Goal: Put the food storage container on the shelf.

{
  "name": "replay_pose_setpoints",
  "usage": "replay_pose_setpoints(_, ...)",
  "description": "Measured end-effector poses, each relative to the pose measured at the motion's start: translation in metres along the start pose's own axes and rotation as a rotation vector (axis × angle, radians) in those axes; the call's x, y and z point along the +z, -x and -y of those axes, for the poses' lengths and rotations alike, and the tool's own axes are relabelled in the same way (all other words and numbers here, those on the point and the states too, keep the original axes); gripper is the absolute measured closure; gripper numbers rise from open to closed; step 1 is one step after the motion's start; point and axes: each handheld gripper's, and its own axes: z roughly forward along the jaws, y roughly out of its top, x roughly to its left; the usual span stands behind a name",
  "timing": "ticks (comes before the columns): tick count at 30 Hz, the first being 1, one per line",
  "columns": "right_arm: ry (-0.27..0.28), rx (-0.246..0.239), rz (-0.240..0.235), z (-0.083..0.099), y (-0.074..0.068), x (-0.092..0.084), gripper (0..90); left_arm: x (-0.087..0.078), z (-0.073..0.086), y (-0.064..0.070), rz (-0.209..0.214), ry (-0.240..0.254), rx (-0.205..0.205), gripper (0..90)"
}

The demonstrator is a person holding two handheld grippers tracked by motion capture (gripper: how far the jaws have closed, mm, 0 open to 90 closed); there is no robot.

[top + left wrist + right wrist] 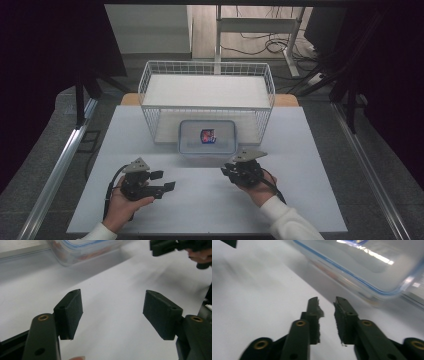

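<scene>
Reaching with the left hand-held gripper (169, 181) apart and the right hand-held gripper (226, 170) nearly together and empty, either may push the lidded container (207, 136) deeper under the wire shelf (207, 82).

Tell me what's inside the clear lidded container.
Through the lid of the clear container, a small red and blue item sits near the middle. Its shape is too small to make out, and its underside is hidden.
</scene>
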Motion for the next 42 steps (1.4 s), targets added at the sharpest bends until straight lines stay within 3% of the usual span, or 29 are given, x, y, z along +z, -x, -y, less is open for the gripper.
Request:
replay_pose_setpoints(3, -0.011, -0.017, 0.004, -0.004, -0.003, 0.009, 82.7, -0.002, 0.002, 0.002, 0.002, -0.003, 0.005, 31.6)
replay_pose_setpoints(6, -0.038, -0.065, 0.006, -0.009, -0.008, 0.027, 88.7, -0.002, 0.004, 0.002, 0.002, -0.010, 0.008, 31.8)
replay_pose_setpoints(13, -0.066, -0.096, 0.009, -0.020, -0.012, 0.052, 89.0, 0.000, 0.004, 0.000, 0.000, -0.019, 0.014, 32.0)
replay_pose_setpoints(14, -0.086, -0.109, 0.021, -0.023, -0.014, 0.063, 89.0, 0.000, 0.004, 0.000, -0.002, -0.021, 0.018, 32.0)
replay_pose_setpoints(18, -0.119, -0.117, 0.060, -0.027, -0.012, 0.080, 89.0, 0.000, 0.005, 0.000, -0.007, -0.021, 0.022, 32.2)
replay_pose_setpoints(24, -0.119, -0.079, 0.078, -0.027, -0.005, 0.090, 89.1, 0.001, 0.005, -0.002, -0.014, -0.033, 0.030, 32.2)
replay_pose_setpoints(27, -0.112, -0.082, 0.090, -0.027, -0.006, 0.089, 89.0, 0.001, 0.005, -0.003, -0.014, -0.031, 0.030, 32.3)
replay_pose_setpoints(33, -0.043, -0.019, 0.098, -0.036, 0.001, 0.080, 89.1, 0.001, 0.005, -0.002, -0.011, -0.035, 0.031, 32.3)
replay_pose_setpoints(41, -0.046, -0.024, 0.110, -0.041, 0.000, 0.086, 89.1, 0.001, 0.005, -0.003, -0.010, -0.040, 0.032, 32.4)
replay_pose_setpoints(42, -0.049, -0.044, 0.122, -0.043, -0.001, 0.087, 89.1, 0.001, 0.005, -0.003, -0.010, -0.043, 0.035, 32.4)
